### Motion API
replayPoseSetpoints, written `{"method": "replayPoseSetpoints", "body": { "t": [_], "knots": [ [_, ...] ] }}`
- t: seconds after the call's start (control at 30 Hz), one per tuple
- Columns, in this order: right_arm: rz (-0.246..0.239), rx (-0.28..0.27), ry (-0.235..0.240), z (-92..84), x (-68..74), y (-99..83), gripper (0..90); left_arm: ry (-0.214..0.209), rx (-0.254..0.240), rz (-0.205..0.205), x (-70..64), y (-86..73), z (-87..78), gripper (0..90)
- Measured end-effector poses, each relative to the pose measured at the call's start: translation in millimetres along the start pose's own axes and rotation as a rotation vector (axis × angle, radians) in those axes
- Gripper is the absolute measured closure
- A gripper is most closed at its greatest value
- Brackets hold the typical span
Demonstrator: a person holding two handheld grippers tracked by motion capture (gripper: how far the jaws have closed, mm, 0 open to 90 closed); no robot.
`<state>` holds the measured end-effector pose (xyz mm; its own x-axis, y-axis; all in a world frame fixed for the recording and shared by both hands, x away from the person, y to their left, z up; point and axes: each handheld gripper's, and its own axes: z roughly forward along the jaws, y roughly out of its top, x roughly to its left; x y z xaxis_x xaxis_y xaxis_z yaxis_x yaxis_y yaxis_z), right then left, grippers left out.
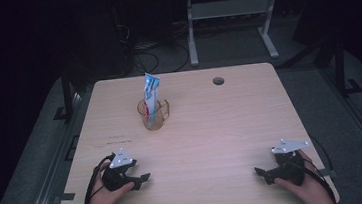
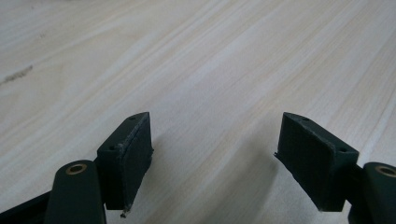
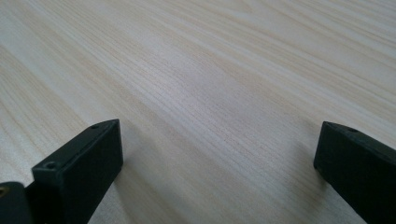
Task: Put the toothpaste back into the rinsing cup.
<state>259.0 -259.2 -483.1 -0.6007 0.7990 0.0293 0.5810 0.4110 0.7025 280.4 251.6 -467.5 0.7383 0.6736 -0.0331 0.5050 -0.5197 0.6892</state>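
Behind the two tongs, toward the far middle of the desk (image 1: 231,127), stands a clear glass mug (image 1: 153,115) with a toothpaste tube (image 1: 151,93) upright in it, leaning slightly against the rim. Your left tongs (image 1: 145,177) sit at the near edge, left of the mug, jaws wide apart, nothing between them. Your right tongs (image 1: 259,171) rest well to the mug's right, also wide open and empty. My guess is the tube is light, soft and squashy: pinch it by the flat crimped top, gently. The mug likely is stiff, slippery, breakable and tips easily; steady it by the handle or rim.
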Motion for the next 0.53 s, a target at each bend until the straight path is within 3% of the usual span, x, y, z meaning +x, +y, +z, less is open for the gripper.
{"method": "replayPoseSetpoints", "body": {
  "t": [0.3, 0.53],
  "knots": [
    [0.0, 0.0, 0.0, -0.1, 0.0, -0.1, 0.6, 0.022, -0.054, 0.031, 2.1, -9.4, 1.6, 16.2],
    [0.0, 0.0, 0.0, -0.1, 0.1, -0.1, 0.6, 0.023, -0.053, 0.032, 2.0, -9.6, 1.3, 16.1]
  ]
}}
